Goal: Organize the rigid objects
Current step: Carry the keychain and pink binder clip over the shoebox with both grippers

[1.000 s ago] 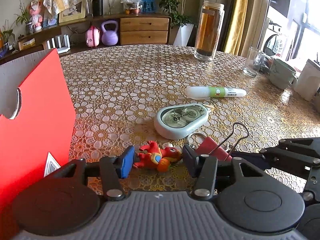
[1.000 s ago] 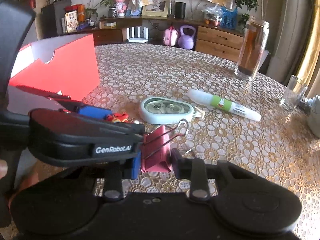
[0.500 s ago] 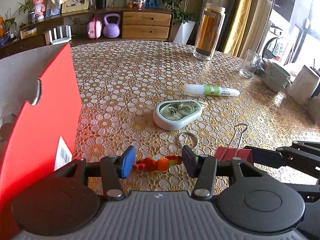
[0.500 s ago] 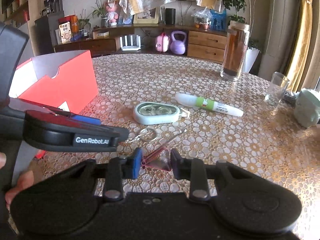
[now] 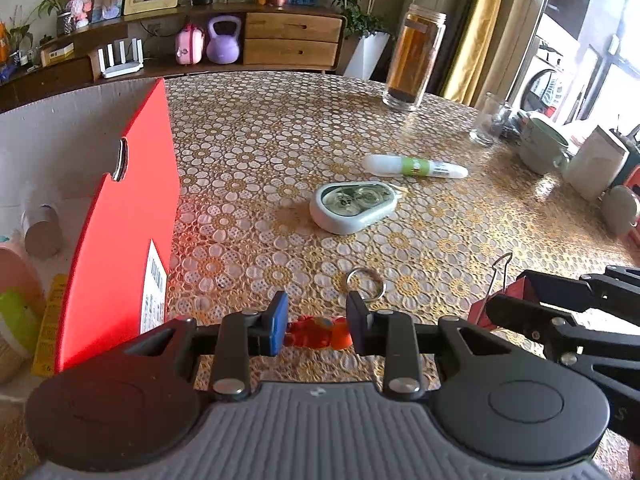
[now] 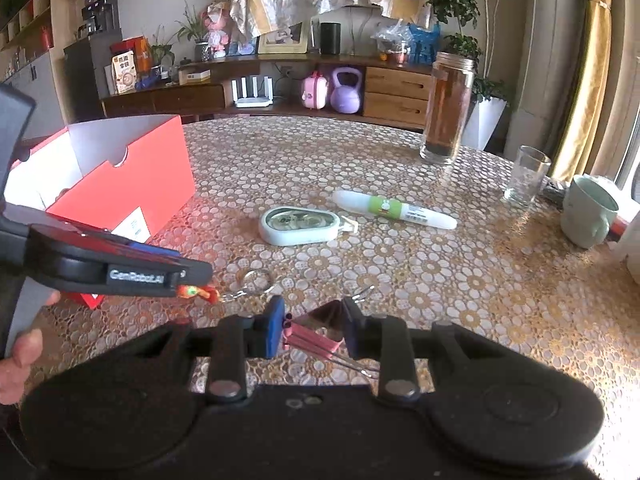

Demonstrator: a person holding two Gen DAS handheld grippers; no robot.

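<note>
Left wrist view: one red box (image 5: 120, 240) open at bench (image 5: 280, 128) left. Left gripper (image 5: 317, 326) closing, pads pressing one red-orange toy keychain (image 5: 318, 330), ring dangling. Right gripper (image 6: 312, 326) clamped on one pink binder clip (image 6: 310, 338), above bench.

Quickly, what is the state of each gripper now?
Left gripper: jaws closing on the red toy keychain between them.
Right gripper: shut on the pink binder clip.
</note>
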